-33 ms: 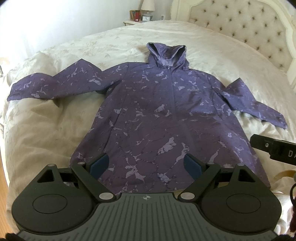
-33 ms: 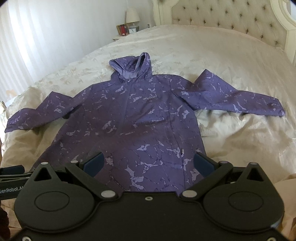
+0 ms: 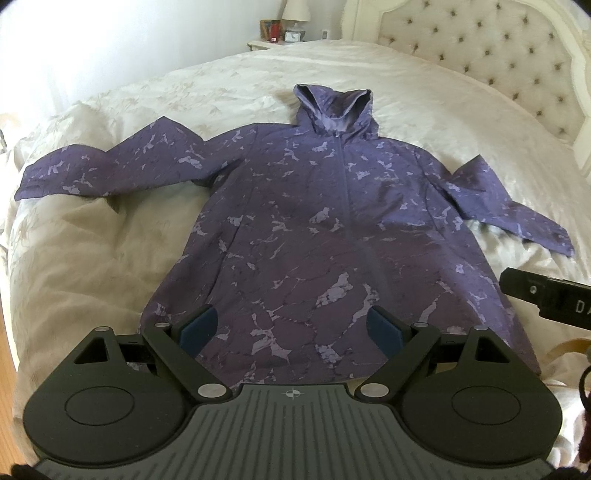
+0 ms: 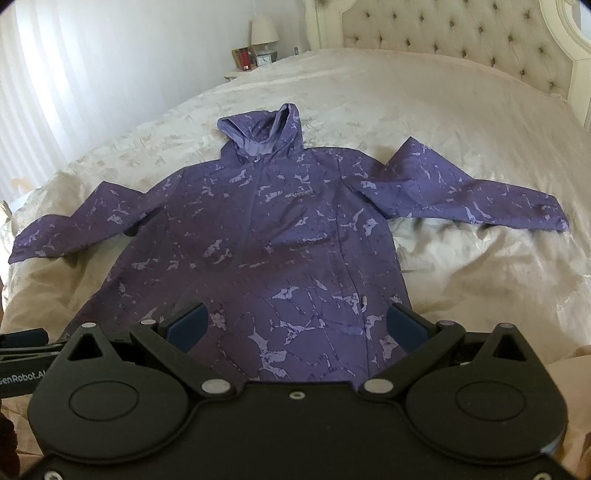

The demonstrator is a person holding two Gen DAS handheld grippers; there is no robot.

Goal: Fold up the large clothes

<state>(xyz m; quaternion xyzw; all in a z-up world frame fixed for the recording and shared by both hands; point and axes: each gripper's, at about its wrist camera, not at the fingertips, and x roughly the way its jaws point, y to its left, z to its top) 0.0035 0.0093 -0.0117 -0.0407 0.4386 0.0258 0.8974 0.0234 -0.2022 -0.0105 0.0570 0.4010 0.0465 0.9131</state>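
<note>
On the bed: a purple hooded jacket [image 3: 332,229] lies flat, front up, zip closed, hem toward both cameras.
Bed [image 3: 96,258]: covered by a cream patterned quilt, creased and rumpled beside the jacket's lower half.
Jacket pattern: dark purple with pale lilac marbled patches; a small logo shows on the chest in the right wrist view.
Hood [image 3: 334,110]: spread open, pointing toward the far side of the bed, its paler lining showing.
Sleeves: both stretched out sideways and bent at the elbow; the one on the left of the picture [image 3: 103,166] ends close to the bed's edge, the other [image 3: 509,206] slants down toward its cuff.
Left gripper [image 3: 291,330]: raised over the hem, its blue pads spread wide, nothing between them, no contact with the cloth.
Right gripper [image 4: 299,326]: likewise above the hem, jaws wide apart and empty; its black tip [image 3: 546,301] also shows at the right edge of the left wrist view.
Headboard [image 4: 461,33]: cream, button-tufted, at the far right of the bed.
Nightstand [image 3: 266,44]: in the far corner, bearing a lamp [image 3: 295,9], a small clock and a red item.
Curtain [image 4: 55,74]: white, bright with daylight, on the left.
</note>
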